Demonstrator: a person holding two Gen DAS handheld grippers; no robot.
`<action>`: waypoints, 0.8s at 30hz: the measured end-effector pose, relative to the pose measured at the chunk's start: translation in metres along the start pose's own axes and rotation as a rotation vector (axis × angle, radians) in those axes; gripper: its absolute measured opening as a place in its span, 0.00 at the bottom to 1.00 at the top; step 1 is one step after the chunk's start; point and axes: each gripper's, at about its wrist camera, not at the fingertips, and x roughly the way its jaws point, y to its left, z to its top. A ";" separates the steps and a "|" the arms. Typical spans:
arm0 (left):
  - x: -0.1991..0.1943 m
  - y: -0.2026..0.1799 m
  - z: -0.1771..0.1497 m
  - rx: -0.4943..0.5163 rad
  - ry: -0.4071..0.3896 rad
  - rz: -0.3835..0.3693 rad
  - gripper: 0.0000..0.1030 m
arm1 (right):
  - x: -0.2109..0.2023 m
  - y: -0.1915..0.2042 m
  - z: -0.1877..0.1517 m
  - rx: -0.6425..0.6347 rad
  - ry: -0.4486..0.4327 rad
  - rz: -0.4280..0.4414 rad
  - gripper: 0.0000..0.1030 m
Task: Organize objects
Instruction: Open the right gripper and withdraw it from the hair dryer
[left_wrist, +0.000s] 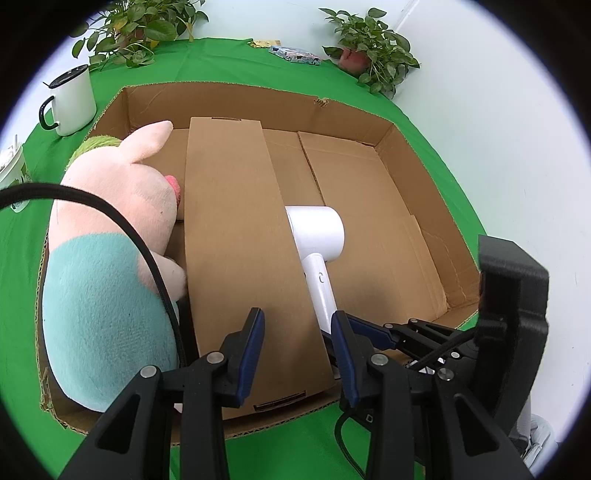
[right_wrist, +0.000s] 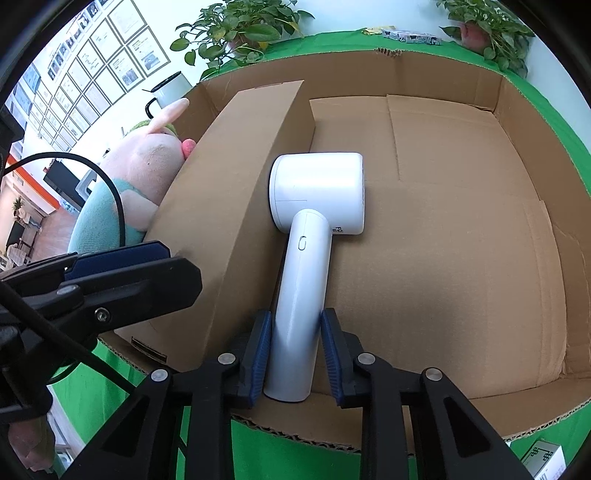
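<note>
Left of the left gripper (left_wrist: 297, 334) lies the pig (left_wrist: 110, 236); its spread fingers straddle the divider (left_wrist: 236, 236), likely steadying it. The right gripper (right_wrist: 296, 354) pinches the dryer (right_wrist: 314, 229) handle, head ahead of the fingers, resting in the box (right_wrist: 461, 258).

The cardboard divider (left_wrist: 240, 240) hides the plush pig's (left_wrist: 110, 240) right side; lettering on the hair dryer (right_wrist: 317, 206) is too small to read.

Black hand-held gripper (right_wrist: 293, 354), blue ribbed pads (right_wrist: 260, 350), silver screws (right_wrist: 226, 358)
</note>
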 end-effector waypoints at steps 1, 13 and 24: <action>-0.001 0.000 0.000 0.001 -0.003 0.001 0.35 | -0.001 0.000 -0.001 0.002 -0.005 0.002 0.26; -0.077 -0.041 -0.039 0.090 -0.517 0.261 0.77 | -0.072 -0.003 -0.036 -0.066 -0.316 -0.203 0.96; -0.096 -0.074 -0.071 0.142 -0.584 0.291 0.78 | -0.140 -0.009 -0.093 -0.096 -0.487 -0.219 0.97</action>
